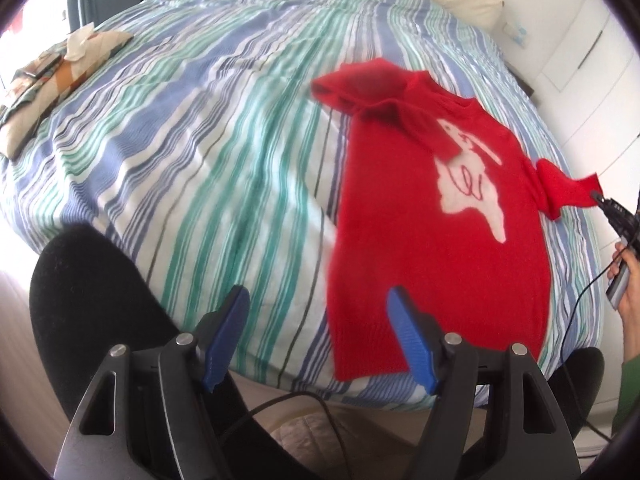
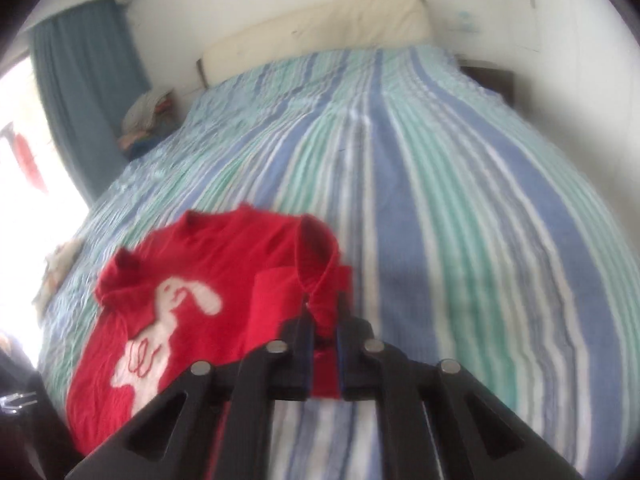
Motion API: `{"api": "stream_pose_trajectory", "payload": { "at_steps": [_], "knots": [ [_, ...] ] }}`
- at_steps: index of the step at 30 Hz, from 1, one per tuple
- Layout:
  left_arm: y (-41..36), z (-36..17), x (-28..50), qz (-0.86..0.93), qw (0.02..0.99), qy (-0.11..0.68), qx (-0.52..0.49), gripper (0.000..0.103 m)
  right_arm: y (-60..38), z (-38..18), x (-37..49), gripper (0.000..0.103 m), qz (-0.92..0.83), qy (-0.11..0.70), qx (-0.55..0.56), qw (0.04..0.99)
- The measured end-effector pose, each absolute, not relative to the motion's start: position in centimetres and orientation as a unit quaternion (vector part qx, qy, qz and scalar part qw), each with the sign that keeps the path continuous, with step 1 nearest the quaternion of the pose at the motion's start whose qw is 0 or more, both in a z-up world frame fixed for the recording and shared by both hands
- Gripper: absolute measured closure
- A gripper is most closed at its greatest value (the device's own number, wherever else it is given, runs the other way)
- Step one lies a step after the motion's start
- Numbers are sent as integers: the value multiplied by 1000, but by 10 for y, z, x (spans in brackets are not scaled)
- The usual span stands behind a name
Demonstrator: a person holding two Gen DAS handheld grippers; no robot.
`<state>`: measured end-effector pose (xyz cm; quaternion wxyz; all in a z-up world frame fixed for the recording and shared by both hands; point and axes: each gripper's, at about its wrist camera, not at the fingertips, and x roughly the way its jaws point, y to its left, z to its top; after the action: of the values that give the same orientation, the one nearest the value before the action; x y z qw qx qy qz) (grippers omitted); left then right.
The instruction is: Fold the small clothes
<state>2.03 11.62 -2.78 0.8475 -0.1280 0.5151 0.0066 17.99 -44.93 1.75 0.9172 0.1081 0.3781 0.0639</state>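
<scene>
A small red sweater (image 1: 440, 248) with a white rabbit on its chest lies flat on the striped bedspread (image 1: 200, 140), hem toward me. Its left sleeve (image 1: 360, 88) is bunched and folded in over the shoulder. My left gripper (image 1: 318, 296) hovers open above the hem's left corner, with nothing between its blue pads (image 1: 404, 328). At the right edge, my right gripper (image 1: 599, 197) pinches the cuff of the other sleeve (image 1: 568, 188), pulled out sideways. In the right wrist view the right gripper (image 2: 324, 312) is shut on that red sleeve (image 2: 320, 264), beside the sweater body (image 2: 180, 300).
Folded patterned clothes (image 1: 52, 76) lie at the bed's far left. A cream headboard cushion (image 2: 320, 28) runs along the far end, and a blue curtain (image 2: 88, 80) hangs by the window. The person's black-clad leg (image 1: 100, 300) and a cable (image 1: 576, 312) are near the bed's front edge.
</scene>
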Motion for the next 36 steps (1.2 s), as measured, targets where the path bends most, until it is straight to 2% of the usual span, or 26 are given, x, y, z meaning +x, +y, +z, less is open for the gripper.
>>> {"api": "stream_pose_trajectory", "payload": {
  "at_steps": [4, 8, 13, 20, 36],
  "knots": [
    [101, -24, 33, -19, 847, 514, -134, 29, -555, 17, 140, 95, -60, 365, 159, 916],
    [89, -8, 43, -42, 855, 501, -128, 29, -602, -11, 125, 95, -115, 384, 182, 898],
    [93, 11, 44, -28, 872, 474, -120, 29, -606, -36, 116, 95, -131, 391, 185, 892],
    [112, -1, 42, -6, 865, 480, -144, 29, -602, -46, 105, 95, -169, 397, 150, 889],
    [106, -12, 33, -3, 860, 490, -142, 29, -631, -65, 91, 96, -195, 413, 223, 861]
  ]
}}
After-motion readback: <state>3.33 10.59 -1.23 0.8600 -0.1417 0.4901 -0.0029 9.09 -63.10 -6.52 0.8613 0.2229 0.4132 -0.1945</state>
